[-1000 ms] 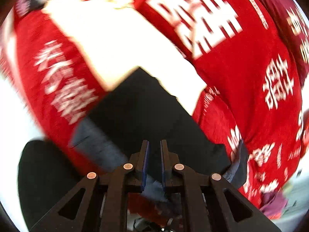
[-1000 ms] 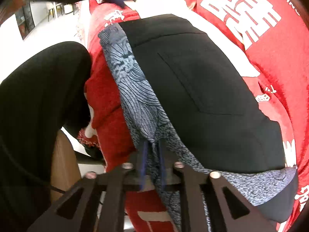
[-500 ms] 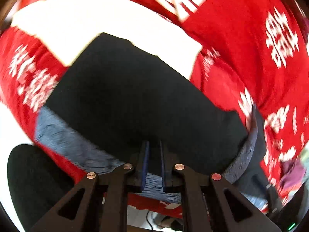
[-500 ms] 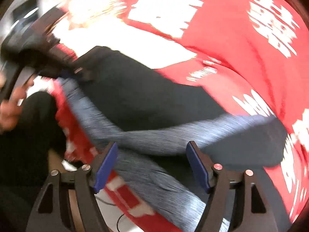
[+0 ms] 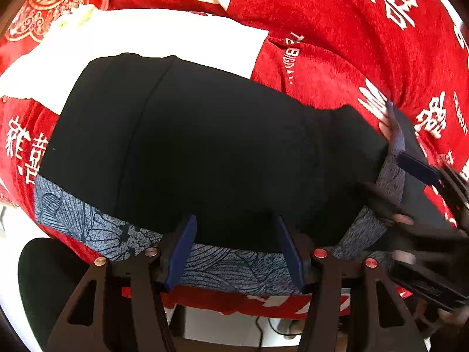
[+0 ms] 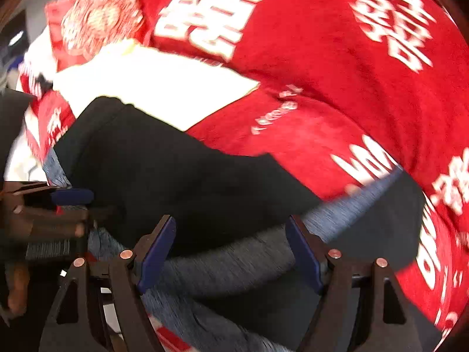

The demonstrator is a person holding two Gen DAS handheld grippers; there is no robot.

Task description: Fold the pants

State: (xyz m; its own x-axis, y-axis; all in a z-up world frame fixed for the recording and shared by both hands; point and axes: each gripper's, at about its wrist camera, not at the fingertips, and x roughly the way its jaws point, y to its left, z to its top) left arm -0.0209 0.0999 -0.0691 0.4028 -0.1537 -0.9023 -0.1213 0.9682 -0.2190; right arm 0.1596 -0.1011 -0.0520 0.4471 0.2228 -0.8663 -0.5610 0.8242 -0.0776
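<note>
Black pants (image 5: 205, 146) lie folded on the red cloth, their grey patterned waistband (image 5: 222, 267) along the near table edge. My left gripper (image 5: 234, 223) hovers over that edge. Its jaws are opening, the waistband lies below the gap, and the pads do not press on it. One blue pad (image 5: 416, 165) of the right gripper shows at the pants' right end. In the right wrist view the right gripper (image 6: 231, 223) stands open above the pants (image 6: 190, 182) and the grey band (image 6: 234, 267), which is blurred. The left gripper's blue pad (image 6: 73, 196) shows at the left.
A red cloth with white characters (image 5: 351, 44) covers the table, with a white rectangle (image 5: 146, 38) behind the pants. Pale floor and cables show below the table edge. A dark rounded shape (image 5: 44, 278) sits at the lower left. A hand (image 6: 17, 293) holds the left gripper.
Both grippers were shut on the grey waistband; the right one opened first, then the left. The pants now lie flat on the cloth, and both grippers have shifted sideways along the near edge.
</note>
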